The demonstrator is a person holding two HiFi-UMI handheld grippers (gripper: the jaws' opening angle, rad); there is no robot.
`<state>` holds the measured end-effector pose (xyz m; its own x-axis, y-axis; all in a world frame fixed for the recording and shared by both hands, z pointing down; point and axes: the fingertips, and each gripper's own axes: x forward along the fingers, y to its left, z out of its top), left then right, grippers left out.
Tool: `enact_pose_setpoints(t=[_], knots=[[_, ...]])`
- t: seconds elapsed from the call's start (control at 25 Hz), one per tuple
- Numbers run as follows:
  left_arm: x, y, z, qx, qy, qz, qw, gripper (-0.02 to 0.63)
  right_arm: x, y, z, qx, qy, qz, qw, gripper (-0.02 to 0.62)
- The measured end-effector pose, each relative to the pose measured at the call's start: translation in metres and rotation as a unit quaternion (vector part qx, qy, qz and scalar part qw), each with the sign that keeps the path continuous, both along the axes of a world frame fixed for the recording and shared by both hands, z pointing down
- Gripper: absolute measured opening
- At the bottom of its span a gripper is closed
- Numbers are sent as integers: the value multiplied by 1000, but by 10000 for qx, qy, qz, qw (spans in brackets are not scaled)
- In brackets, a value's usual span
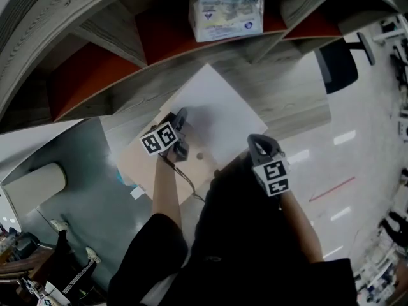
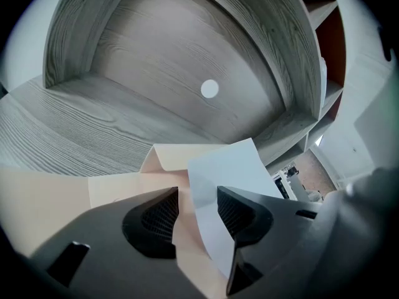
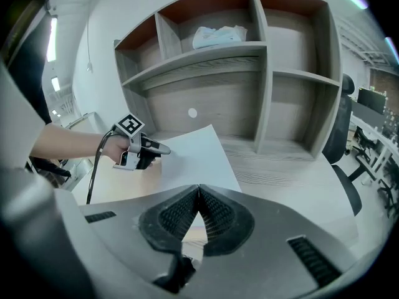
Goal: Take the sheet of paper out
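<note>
On the wood-grain desk (image 1: 290, 101), right below the shelf unit (image 3: 262, 73), the tan envelope (image 1: 141, 164) lies flat. The white sheet of paper (image 1: 217, 107) is mostly out of it and fans toward the shelves. My left gripper (image 2: 196, 195) has its jaws wide apart. The sheet's edge and a bit of envelope sit in the gap, but neither pad is pressing on anything. My right gripper (image 3: 199, 192) is fully closed at the near edge of the stack. It looks like it's pinching something thin there, though I honestly can't tell which layer.

How I'd handle this bit: get the left pads onto the white sheet only, not sheet plus envelope, or the whole lot slides together. Then pin the envelope down and draw the paper out flat along the desk toward the shelves. Lifting it risks a crease. Go slow, since paper is slippery between ribbed pads and a shallow bite will just pop off.
</note>
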<state>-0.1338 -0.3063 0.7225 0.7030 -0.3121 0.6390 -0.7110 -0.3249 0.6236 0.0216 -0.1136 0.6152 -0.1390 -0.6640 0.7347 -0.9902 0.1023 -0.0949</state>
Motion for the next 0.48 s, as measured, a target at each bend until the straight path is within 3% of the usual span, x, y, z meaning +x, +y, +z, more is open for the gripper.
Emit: enact_pose_setpoints(t=[0.24, 0.4, 0.48], knots=[[7, 4, -7, 95, 89, 199, 9997, 214, 8, 1, -1, -5, -127, 175, 9998, 17], [10, 5, -11, 181, 35, 257, 9995, 88, 20, 9, 2, -72, -183, 362, 9991, 17], [14, 6, -13, 235, 20, 350, 9991, 71, 28, 15, 4, -117, -179, 490, 9986, 17]])
